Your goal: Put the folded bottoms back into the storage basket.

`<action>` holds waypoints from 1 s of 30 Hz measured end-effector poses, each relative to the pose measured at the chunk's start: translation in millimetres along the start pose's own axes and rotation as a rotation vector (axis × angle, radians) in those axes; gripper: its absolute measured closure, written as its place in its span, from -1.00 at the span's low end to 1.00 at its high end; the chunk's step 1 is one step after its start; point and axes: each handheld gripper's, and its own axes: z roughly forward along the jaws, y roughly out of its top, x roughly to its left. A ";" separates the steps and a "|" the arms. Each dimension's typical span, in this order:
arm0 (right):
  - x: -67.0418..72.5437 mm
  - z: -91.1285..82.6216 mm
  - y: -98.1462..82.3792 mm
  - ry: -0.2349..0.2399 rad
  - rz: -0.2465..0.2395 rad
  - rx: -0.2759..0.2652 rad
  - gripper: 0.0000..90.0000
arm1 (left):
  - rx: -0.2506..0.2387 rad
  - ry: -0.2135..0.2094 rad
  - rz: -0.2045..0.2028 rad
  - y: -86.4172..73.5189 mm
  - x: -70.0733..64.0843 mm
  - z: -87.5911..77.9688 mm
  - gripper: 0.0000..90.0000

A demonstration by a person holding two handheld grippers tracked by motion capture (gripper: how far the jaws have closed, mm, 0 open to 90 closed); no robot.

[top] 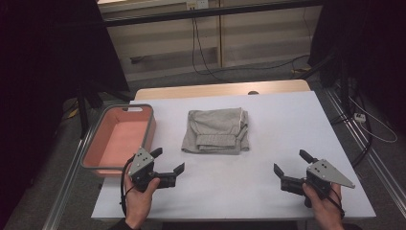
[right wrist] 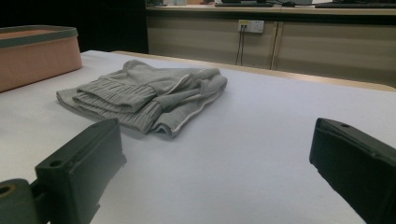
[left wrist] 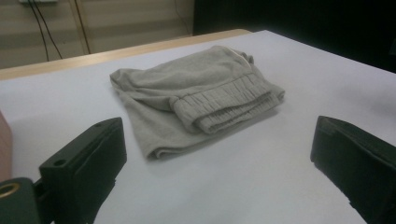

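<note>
grey folded cloth [top: 216, 130] lies between both grippers, untouched. left gripper [top: 168, 162] and right gripper [top: 292, 163] have jaws spread wide, holding nothing.

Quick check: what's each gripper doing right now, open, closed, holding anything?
Left gripper: open, holding nothing.
Right gripper: open, holding nothing.
</note>
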 end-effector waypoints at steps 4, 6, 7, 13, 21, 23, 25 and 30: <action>-0.1 -0.1 -0.1 0.001 0.003 0.001 -0.94 | 0.016 -0.001 -0.011 5.3 2.3 9.6 -0.90; -0.1 -0.1 -0.1 0.001 0.002 0.000 -0.94 | 0.018 -0.003 -0.007 6.5 2.8 11.4 -0.89; -0.1 0.0 -0.1 0.001 0.003 0.000 -0.94 | 0.025 -0.007 -0.001 9.0 3.0 15.6 -0.89; -1.1 -0.2 -0.2 0.005 0.003 -0.001 -0.94 | 0.033 0.000 0.005 17.4 6.4 29.5 -0.86; 1.0 3.3 0.4 0.018 0.001 0.002 -0.94 | 0.064 0.004 -0.018 23.4 17.6 44.8 -0.85; 0.8 3.1 0.4 0.017 0.000 0.002 -0.94 | 0.074 -0.005 -0.024 24.7 19.3 47.7 -0.84; 0.8 3.1 0.5 0.017 0.001 0.002 -0.94 | 0.086 -0.004 -0.022 27.2 20.8 50.4 -0.83; 1.0 3.5 0.5 0.019 -0.004 0.002 -0.94 | 0.106 0.007 -0.036 36.0 22.6 58.1 -0.79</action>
